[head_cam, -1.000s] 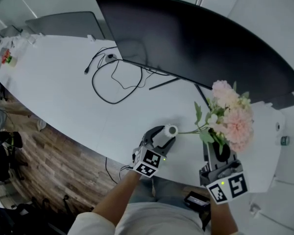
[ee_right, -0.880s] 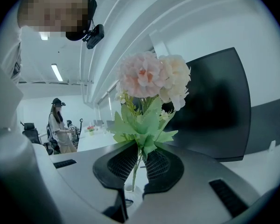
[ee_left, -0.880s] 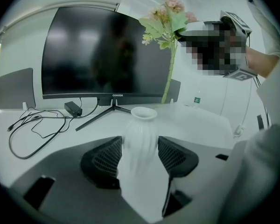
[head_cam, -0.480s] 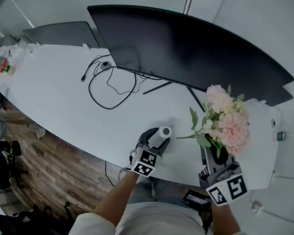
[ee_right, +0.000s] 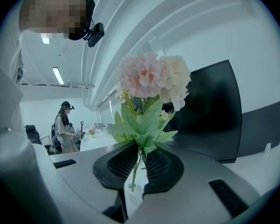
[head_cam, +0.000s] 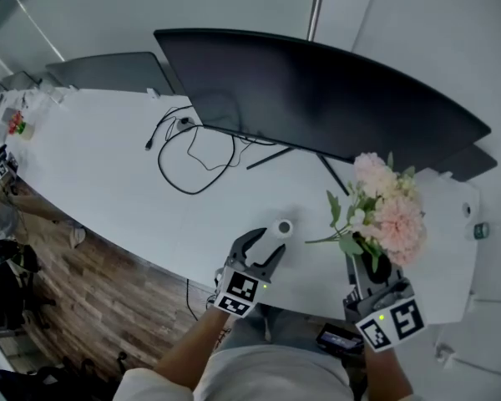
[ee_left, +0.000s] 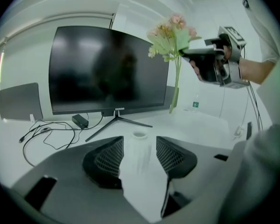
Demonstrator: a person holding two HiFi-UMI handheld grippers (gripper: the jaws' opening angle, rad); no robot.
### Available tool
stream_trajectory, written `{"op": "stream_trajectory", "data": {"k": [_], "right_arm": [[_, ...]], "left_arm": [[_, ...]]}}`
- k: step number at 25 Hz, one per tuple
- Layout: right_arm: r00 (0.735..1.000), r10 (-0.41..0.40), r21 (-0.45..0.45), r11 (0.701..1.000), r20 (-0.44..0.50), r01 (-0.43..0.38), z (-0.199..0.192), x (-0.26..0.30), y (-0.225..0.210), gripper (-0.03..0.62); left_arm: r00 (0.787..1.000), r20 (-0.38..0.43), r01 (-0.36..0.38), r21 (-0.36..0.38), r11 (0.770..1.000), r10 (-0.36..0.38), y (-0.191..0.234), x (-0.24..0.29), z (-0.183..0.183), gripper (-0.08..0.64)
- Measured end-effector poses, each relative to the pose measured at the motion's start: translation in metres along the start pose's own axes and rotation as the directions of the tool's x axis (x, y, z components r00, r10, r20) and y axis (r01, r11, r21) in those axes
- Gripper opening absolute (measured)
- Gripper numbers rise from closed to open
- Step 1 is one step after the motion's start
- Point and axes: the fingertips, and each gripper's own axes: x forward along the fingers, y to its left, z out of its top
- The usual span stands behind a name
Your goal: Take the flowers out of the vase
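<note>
Our left gripper, jaws wide but closing, has the small white cylindrical vase upright between its tips, seemingly unpressed. Our right gripper pinches the pink-and-cream artificial flowers by the stem, blooms beyond its tips, clear of the vase.

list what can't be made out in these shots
- Small items at the table's far end: head view, too small to name.
- Cable's far end: head view, runs under the monitor.
- Vase's outline: left gripper view, pale against the white table.
- Dark thing below the table edge: head view, partly behind the right tool holding the flowers.
</note>
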Motion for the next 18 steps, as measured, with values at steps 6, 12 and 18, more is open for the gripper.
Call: {"op": "stream_trajectory", "data": {"k": [6, 12, 18], "right_arm": [[1.0, 0.009, 0.015, 1.0, 0.0, -0.009, -0.001, 0.0, 0.001, 0.052], [1.0, 0.016, 0.018, 1.0, -0.004, -0.016, -0.002, -0.001, 0.001, 0.052], [0.999, 0.035, 0.01, 0.999, -0.011, -0.035, 0.001, -0.001, 0.002, 0.051]], "left_arm": [[0.995, 0.096, -0.015, -0.074, 0.997, 0.022, 0.005, -0.048, 0.047, 0.108], [0.99, 0.128, -0.041, -0.084, 0.996, 0.051, 0.003, -0.079, 0.08, 0.031], [0.987, 0.139, -0.063, -0.135, 0.989, 0.081, -0.002, -0.094, 0.096, 0.003]]}}
